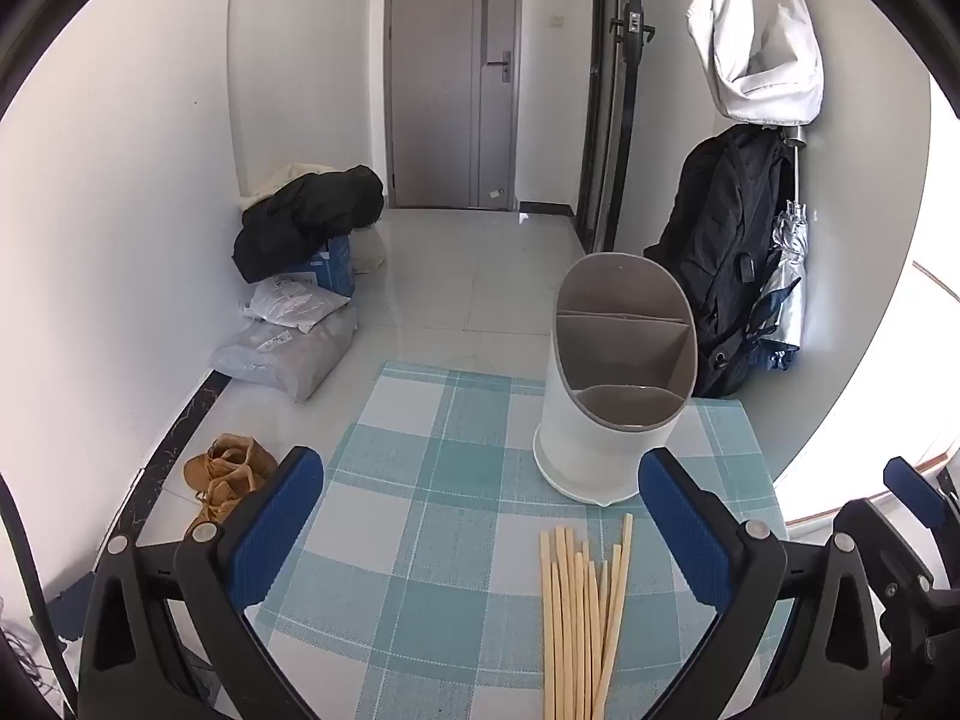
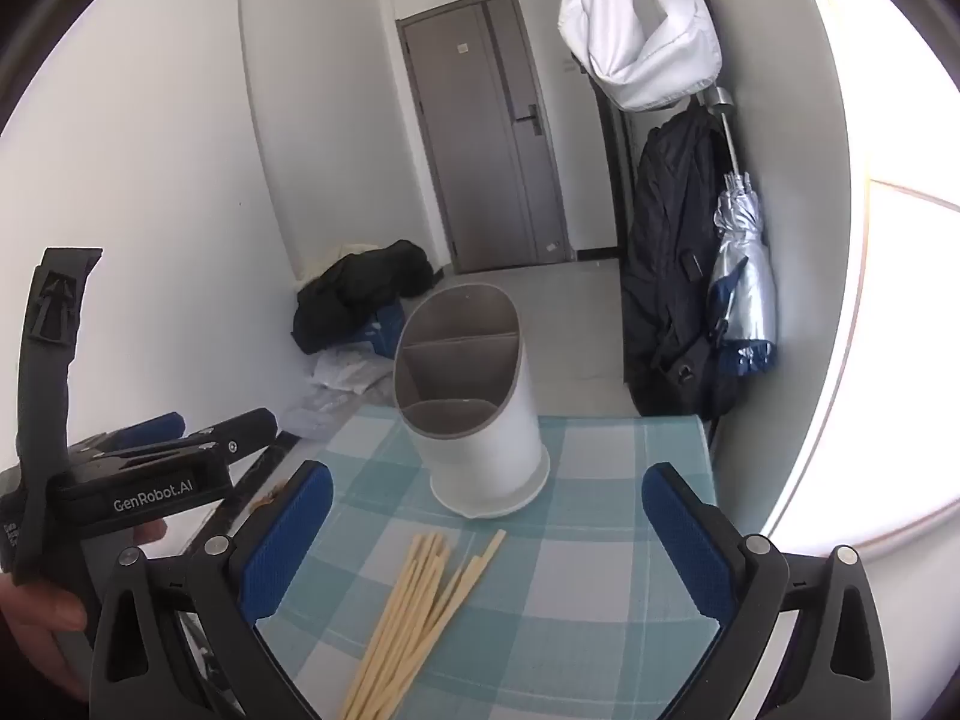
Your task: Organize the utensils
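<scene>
Grey door (image 1: 451, 78), black backpack (image 1: 717, 258), silver umbrella (image 2: 741, 276), brown boots (image 1: 225, 474).

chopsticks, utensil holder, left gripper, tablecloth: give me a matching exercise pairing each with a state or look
1 chopsticks
2 utensil holder
3 left gripper
4 tablecloth

a teal and white checks
b open, holding nothing
c lying loose in a bundle
d upright, compartments empty

Pairs: 1-c, 2-d, 3-b, 4-a
</scene>
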`<state>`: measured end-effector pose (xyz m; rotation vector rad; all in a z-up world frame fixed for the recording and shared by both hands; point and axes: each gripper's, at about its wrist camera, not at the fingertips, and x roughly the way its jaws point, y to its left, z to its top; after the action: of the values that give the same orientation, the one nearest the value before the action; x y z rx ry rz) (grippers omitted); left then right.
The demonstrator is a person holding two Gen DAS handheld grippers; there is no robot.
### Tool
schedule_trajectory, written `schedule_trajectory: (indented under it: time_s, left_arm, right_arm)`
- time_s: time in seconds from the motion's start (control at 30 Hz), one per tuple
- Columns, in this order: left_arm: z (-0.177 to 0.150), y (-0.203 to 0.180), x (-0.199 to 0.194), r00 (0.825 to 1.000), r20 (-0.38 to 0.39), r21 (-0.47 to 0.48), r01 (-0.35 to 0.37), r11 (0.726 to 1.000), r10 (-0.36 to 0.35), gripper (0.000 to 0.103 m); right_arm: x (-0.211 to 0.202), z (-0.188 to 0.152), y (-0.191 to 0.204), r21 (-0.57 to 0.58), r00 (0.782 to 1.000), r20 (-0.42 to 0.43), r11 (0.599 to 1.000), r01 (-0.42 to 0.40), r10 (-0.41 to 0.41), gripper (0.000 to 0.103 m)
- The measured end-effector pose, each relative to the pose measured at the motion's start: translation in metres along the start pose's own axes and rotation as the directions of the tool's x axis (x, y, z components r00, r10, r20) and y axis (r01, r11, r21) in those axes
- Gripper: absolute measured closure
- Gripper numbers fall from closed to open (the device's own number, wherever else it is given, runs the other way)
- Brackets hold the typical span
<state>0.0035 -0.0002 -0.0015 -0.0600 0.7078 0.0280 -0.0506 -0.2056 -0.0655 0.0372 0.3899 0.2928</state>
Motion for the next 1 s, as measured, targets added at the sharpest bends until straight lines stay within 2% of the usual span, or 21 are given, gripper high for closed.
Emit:
schedule_trajectory:
  time_s: [0.07,0.17,0.2,0.4,0.67,1.0]
  left_arm:
    - [0.003,0.001,0.005,1.0,-0.015,-0.007,0.008,1.0,-0.008,0.001]
    - [0.012,0.003,-0.002,1.0,0.012,-0.008,0.007,1.0,-0.007,0.001]
    - [0.007,0.0,-0.007,0.999,0.037,0.003,0.001,1.0,-0.002,0.001]
    - [0.002,-0.002,-0.007,0.999,0.053,0.006,0.002,1.0,-0.002,0.001]
    - [0.002,-0.001,-0.01,0.998,0.051,-0.014,0.032,0.999,-0.031,0.001]
    - [-0.001,0.001,-0.006,0.999,0.043,-0.015,0.03,0.999,-0.03,0.001]
  right_arm:
    - [0.003,-0.001,0.001,0.003,1.0,-0.008,1.0,0.004,-0.003,0.0]
    - [0.002,0.001,0.002,0.017,1.0,-0.006,1.0,-0.005,0.005,0.0]
    - [-0.002,0.002,0.0,0.024,1.0,0.002,1.0,-0.016,0.016,0.0]
    - [-0.002,0.0,-0.003,0.018,1.0,0.022,1.0,-0.008,0.007,0.0]
    - [-0.004,0.002,-0.001,0.012,1.0,0.025,1.0,-0.002,0.001,0.0]
    - [-0.004,0.002,-0.001,0.006,0.999,0.031,1.0,0.011,-0.011,0.0]
